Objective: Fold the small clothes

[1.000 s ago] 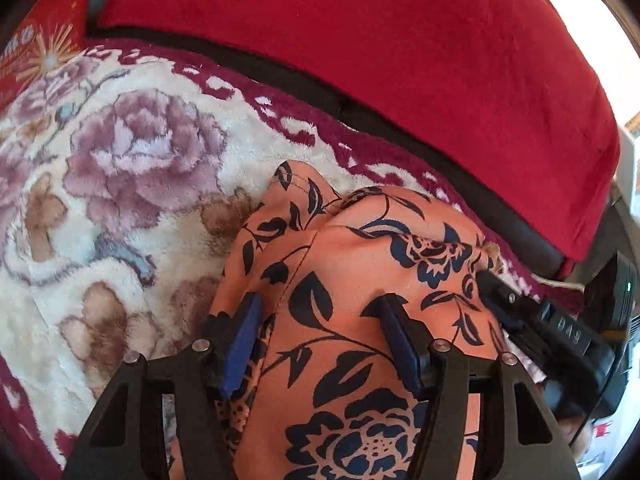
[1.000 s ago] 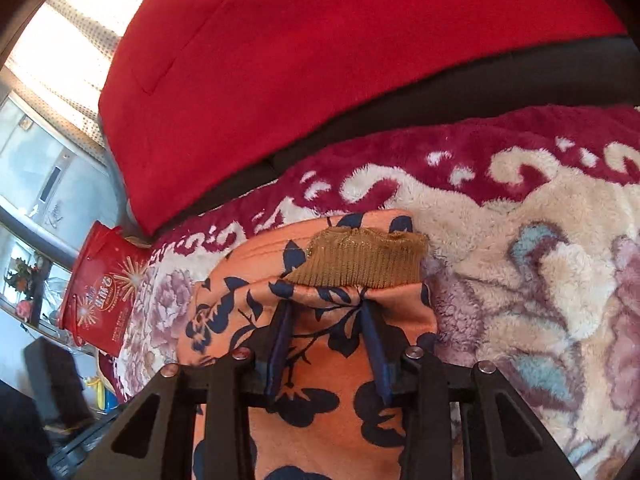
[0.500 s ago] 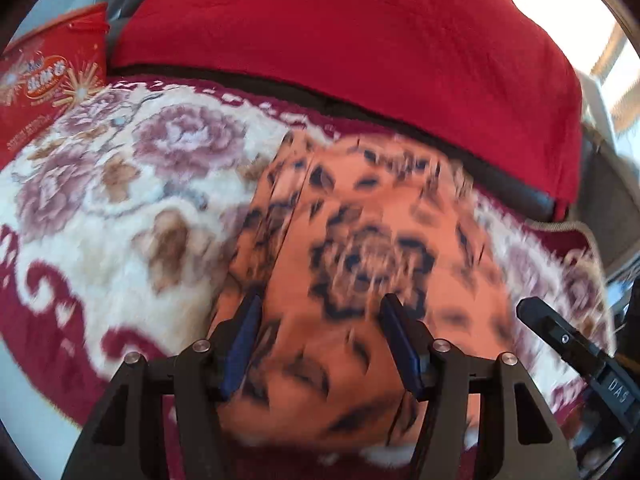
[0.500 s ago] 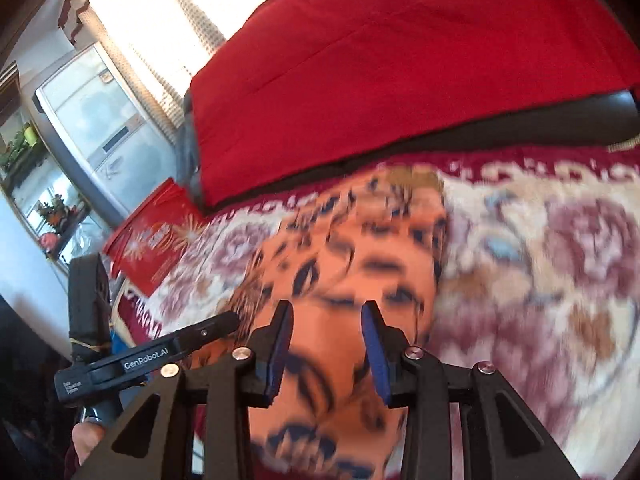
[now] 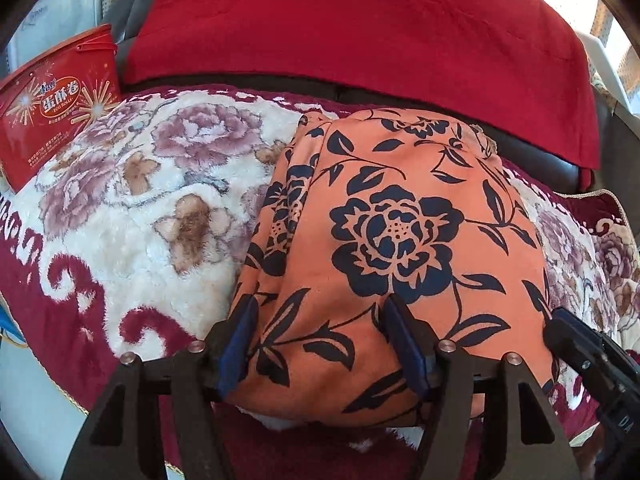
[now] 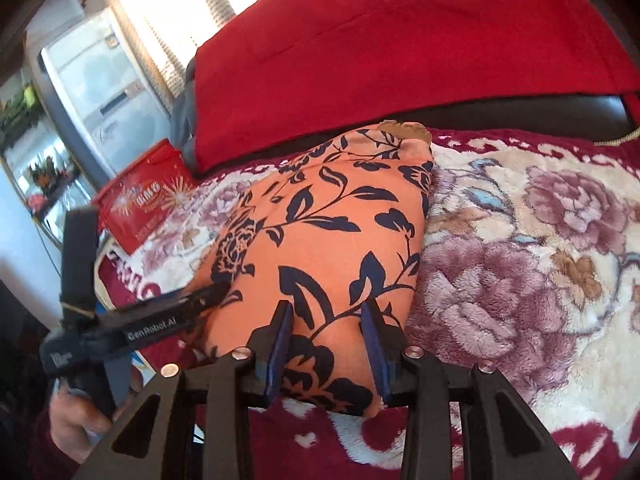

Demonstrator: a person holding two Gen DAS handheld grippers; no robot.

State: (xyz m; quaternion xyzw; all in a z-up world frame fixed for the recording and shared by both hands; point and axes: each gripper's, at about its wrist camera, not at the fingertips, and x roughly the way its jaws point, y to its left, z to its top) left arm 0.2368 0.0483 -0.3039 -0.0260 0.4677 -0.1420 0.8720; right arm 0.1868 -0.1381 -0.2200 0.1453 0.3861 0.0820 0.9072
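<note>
The orange flower cloth (image 5: 392,216) lies folded on the fluffy blanket (image 5: 132,200), with its near end at the blanket's front edge, so it stays flat. The left tool (image 5: 324,344) and right tool (image 6: 328,344) are both apart, grabbing nothing, over that near end. The red box (image 5: 44,100) sits at the blanket's left corner.

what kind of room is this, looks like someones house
Most likely a home living room: the orange floral garment lies on a plush flower-patterned blanket over a dark sofa with a red throw, and a refrigerator stands by a curtained window.
</note>
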